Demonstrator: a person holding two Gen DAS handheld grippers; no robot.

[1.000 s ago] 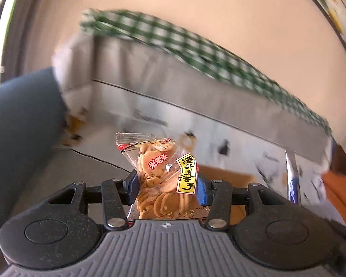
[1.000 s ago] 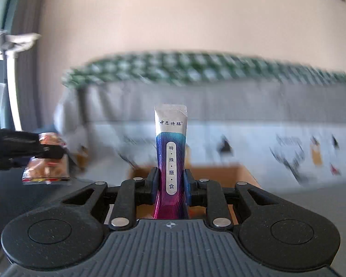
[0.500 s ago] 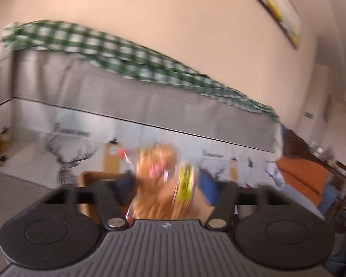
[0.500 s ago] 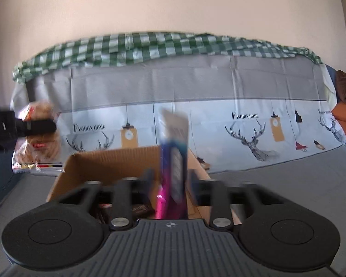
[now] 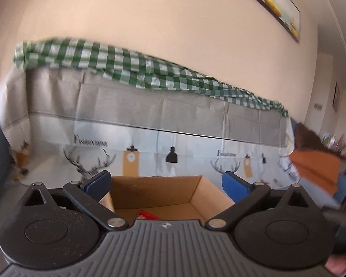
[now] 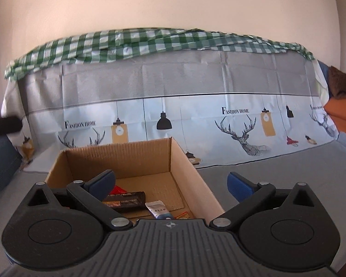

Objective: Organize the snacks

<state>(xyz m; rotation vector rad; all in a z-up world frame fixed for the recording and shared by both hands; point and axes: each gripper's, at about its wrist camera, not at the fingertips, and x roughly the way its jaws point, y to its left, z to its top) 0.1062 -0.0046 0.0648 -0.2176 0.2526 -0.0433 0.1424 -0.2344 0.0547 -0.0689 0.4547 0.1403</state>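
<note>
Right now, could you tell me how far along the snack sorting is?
Done: a dark bar and a stick sachet lie in the cardboard box. In hand: nothing; left tongs and right tongs are open. Remaining: no loose snacks are in view.

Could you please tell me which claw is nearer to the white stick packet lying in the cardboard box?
The right claw: it hangs open directly above the white stick packet in the cardboard box. The left claw is open over the box too, but that packet isn't visible there.

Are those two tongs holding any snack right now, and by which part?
Nothing is held: the left tongs and right tongs both gape open above the cardboard box.
</note>
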